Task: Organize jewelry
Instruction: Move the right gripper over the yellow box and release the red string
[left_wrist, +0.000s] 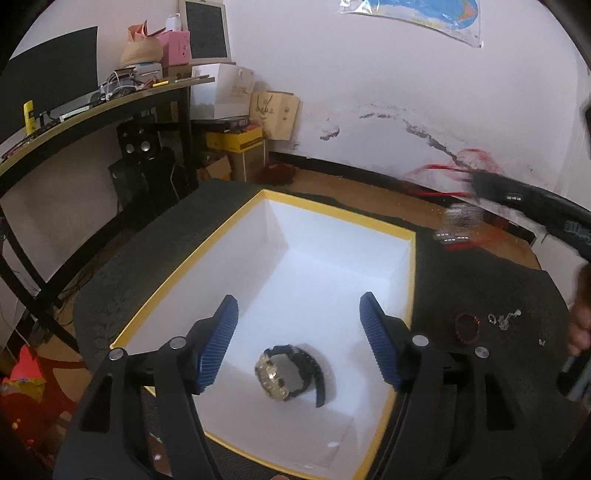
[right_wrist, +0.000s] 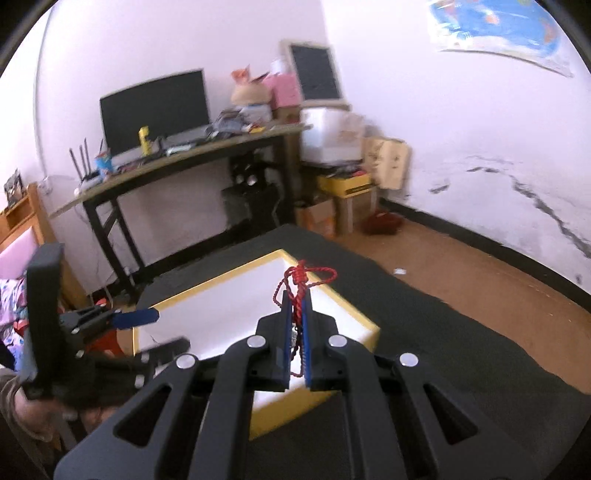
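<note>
A black watch with a gold bezel (left_wrist: 286, 373) lies on the white floor of the yellow-rimmed box (left_wrist: 207, 243). My left gripper (left_wrist: 298, 298) hovers over it, open, blue pads well apart and touching nothing. In the right wrist view my right gripper (right_wrist: 297, 293) is shut on a red cord necklace (right_wrist: 295, 278), whose knot and loops stick up past the tips while a silvery piece hangs between the pads. It is above the box's near corner (right_wrist: 369, 328). The left wrist view shows that gripper (left_wrist: 480, 184) blurred at the right, with the cord's pendant (left_wrist: 460, 221) dangling.
On the black mat (left_wrist: 498, 288) right of the box lie a coppery ring-shaped bracelet (left_wrist: 466, 326) and a small silver chain (left_wrist: 504, 319). A person's hand (left_wrist: 581, 325) is at the right edge. A cluttered desk (right_wrist: 177, 162) and cartons stand against the far wall.
</note>
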